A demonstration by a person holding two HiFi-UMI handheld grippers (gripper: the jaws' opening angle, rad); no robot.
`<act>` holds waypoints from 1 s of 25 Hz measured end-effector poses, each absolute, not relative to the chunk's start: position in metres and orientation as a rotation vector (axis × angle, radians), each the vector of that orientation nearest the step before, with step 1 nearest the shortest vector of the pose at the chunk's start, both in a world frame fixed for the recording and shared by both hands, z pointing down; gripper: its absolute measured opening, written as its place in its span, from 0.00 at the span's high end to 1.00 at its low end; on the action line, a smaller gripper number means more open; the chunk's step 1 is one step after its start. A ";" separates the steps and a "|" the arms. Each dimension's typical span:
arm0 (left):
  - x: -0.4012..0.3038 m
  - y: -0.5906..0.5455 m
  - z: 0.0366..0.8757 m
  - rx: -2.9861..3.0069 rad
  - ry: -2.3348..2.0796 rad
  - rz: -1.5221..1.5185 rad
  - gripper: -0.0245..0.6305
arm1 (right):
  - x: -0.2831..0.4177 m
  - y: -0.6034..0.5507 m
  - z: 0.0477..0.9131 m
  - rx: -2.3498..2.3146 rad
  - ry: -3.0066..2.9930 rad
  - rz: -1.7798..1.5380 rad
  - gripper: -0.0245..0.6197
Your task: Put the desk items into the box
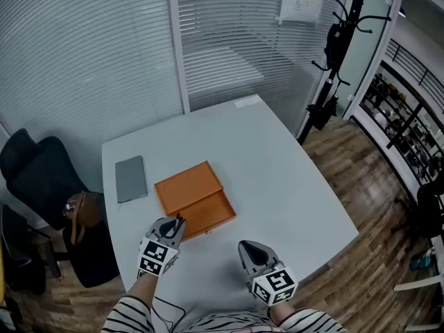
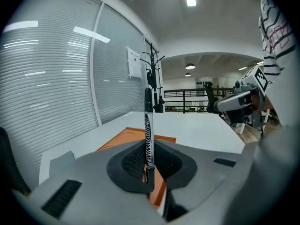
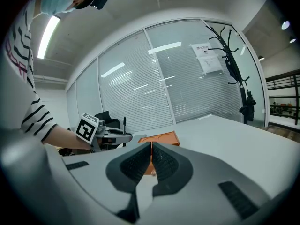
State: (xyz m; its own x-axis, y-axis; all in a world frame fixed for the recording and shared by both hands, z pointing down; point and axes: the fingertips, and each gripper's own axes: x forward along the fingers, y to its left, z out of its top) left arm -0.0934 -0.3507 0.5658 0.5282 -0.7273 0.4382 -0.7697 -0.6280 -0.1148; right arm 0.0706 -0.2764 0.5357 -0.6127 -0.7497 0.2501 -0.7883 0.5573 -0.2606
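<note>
The white worktop (image 1: 277, 165) is mostly bare, and what I'm working with sits toward its near left corner. The orange box (image 1: 198, 200) lies opened out there with both halves flat and nothing in either that I can see, so I judge it is ready to take items from above. A flat grey pad (image 1: 131, 178) lies just beside the box, toward the left edge, and probably goes in too. My left tool (image 1: 173, 226) hovers at the box's near left corner, clamped on a marker (image 2: 148, 135) that it grips low on the barrel. The marker stands upright between the pads, which I read as a carrying hold. It would have to tip over to lie flat in the box. My right tool (image 1: 250, 248) is closed with nothing between its pads. It is held back by the near edge, well apart from the box, likely to keep out of the left one's way.
</note>
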 end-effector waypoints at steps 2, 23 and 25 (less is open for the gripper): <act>-0.087 -0.360 0.571 2.669 -1.285 0.738 0.90 | 0.073 -0.279 0.539 1.330 -2.671 0.540 0.92; -0.039 -0.406 0.670 2.541 -0.951 1.264 0.90 | 0.112 -0.286 0.559 1.397 -2.594 0.588 0.92; -0.037 -0.409 0.679 2.511 -0.935 1.318 0.90 | 0.117 -0.288 0.562 1.402 -2.583 0.588 0.92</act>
